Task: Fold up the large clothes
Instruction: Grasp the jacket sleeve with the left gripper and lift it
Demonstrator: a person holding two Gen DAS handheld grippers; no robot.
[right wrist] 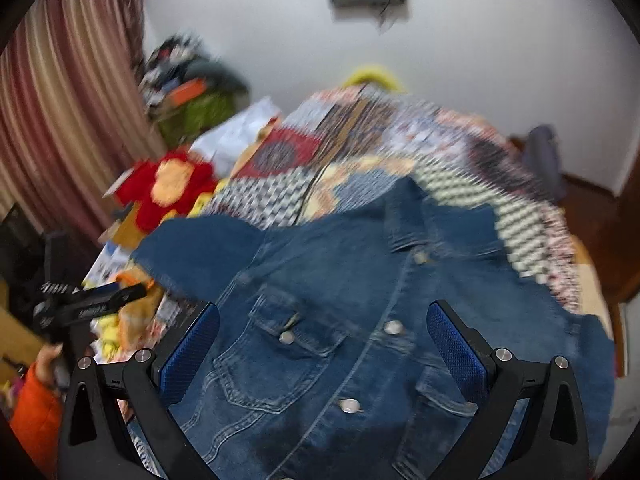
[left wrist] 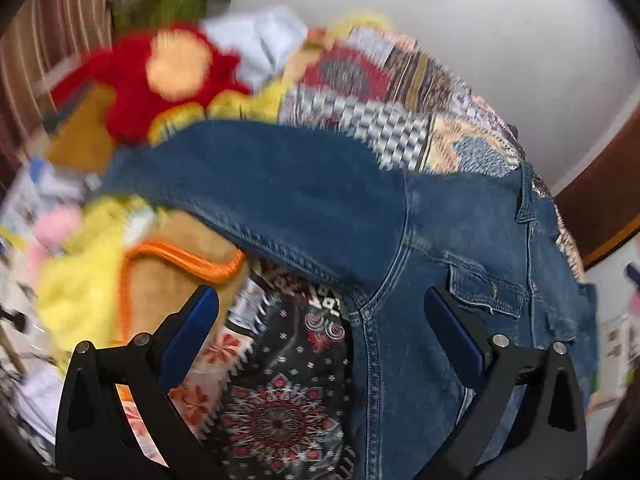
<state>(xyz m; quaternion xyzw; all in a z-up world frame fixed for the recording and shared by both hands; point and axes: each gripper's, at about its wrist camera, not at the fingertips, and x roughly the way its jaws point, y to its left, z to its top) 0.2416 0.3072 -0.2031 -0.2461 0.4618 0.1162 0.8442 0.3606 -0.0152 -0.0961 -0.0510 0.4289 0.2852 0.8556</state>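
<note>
A blue denim jacket (right wrist: 360, 300) lies front up on a patchwork bedspread (right wrist: 400, 148), buttons and chest pocket showing. One sleeve (left wrist: 260, 184) stretches out to the left across the bed. My left gripper (left wrist: 320, 316) is open and empty above the jacket's sleeve seam. My right gripper (right wrist: 324, 332) is open and empty over the jacket's chest. The left gripper also shows in the right wrist view (right wrist: 92, 304) at the jacket's left side.
A red and orange plush toy (left wrist: 168, 72) and yellow cloth (left wrist: 84, 276) lie left of the jacket. A brown cushion with orange piping (left wrist: 180, 276) sits beside them. Striped curtains (right wrist: 60, 140) hang at the left. A white wall (right wrist: 480, 60) is behind the bed.
</note>
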